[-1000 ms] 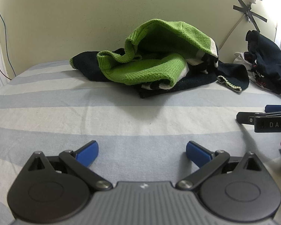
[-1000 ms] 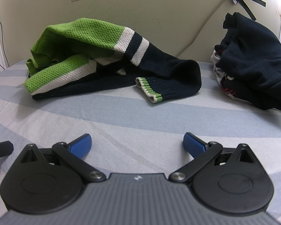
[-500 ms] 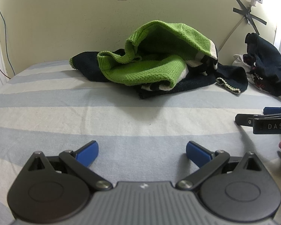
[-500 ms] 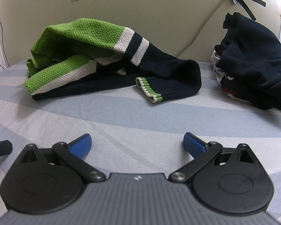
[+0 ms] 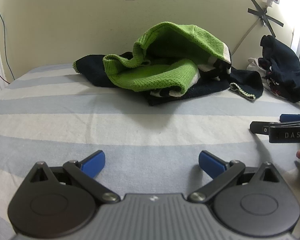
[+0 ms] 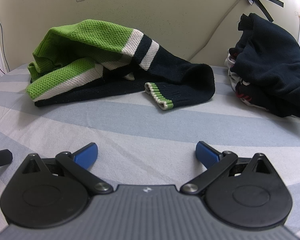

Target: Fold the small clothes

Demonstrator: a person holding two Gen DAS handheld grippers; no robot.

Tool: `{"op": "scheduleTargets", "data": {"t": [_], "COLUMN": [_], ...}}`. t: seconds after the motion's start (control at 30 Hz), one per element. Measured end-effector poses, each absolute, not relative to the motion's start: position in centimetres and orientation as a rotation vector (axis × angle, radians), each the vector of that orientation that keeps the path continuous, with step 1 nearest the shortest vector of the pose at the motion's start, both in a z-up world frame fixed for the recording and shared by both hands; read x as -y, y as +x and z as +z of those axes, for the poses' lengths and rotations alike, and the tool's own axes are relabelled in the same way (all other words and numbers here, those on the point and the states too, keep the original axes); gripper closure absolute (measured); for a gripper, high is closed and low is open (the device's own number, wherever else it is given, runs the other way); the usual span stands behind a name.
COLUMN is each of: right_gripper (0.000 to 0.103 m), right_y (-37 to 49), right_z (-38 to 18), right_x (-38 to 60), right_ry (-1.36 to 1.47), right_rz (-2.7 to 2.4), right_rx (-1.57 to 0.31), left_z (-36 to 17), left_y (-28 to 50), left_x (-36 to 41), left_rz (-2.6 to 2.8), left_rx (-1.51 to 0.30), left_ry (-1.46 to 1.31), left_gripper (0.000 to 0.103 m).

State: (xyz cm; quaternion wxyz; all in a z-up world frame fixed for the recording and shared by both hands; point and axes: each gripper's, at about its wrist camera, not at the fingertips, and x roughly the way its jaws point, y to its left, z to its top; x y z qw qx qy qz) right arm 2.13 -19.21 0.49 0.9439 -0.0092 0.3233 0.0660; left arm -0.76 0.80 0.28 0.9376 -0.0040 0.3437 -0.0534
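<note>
A crumpled knit sweater, green, white and navy (image 5: 162, 72), lies bunched on the striped bed near the back wall. It also shows in the right wrist view (image 6: 110, 60), with a striped cuff (image 6: 160, 98) folded toward me. My left gripper (image 5: 152, 161) is open and empty, low over the sheet well in front of the sweater. My right gripper (image 6: 146, 153) is open and empty, also short of the sweater. The right gripper's side (image 5: 286, 130) shows at the right edge of the left wrist view.
A pile of dark navy clothes (image 6: 270, 76) sits at the back right against the wall; it also shows in the left wrist view (image 5: 282, 76). The blue-and-white striped sheet (image 5: 90, 120) covers the bed. Cables hang on the left wall (image 5: 0, 30).
The left wrist view has drifted slightly, so the sweater and dark pile sit a bit lower and further left. The right wrist view is unchanged. Both grippers stay open.
</note>
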Motion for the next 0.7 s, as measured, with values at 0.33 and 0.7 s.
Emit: {"op": "scheduleTargets", "data": {"t": [0.33, 0.7], "right_gripper": [0.035, 0.015], "right_y": [1.7, 4.8], "right_z": [0.9, 9.3], "right_x": [18.9, 9.1], "right_ry": [-0.054, -0.632], "right_rz": [0.131, 0.395], "right_rx": [-0.622, -0.223], "left_z": [0.5, 1.4], "left_y": [-1.0, -2.2], "left_x": [-1.7, -2.9], "left_rz": [-0.094, -0.016], "left_rx": [-0.671, -0.549], "left_ry": [-0.066, -0.119], "left_gripper": [0.0, 0.0]}}
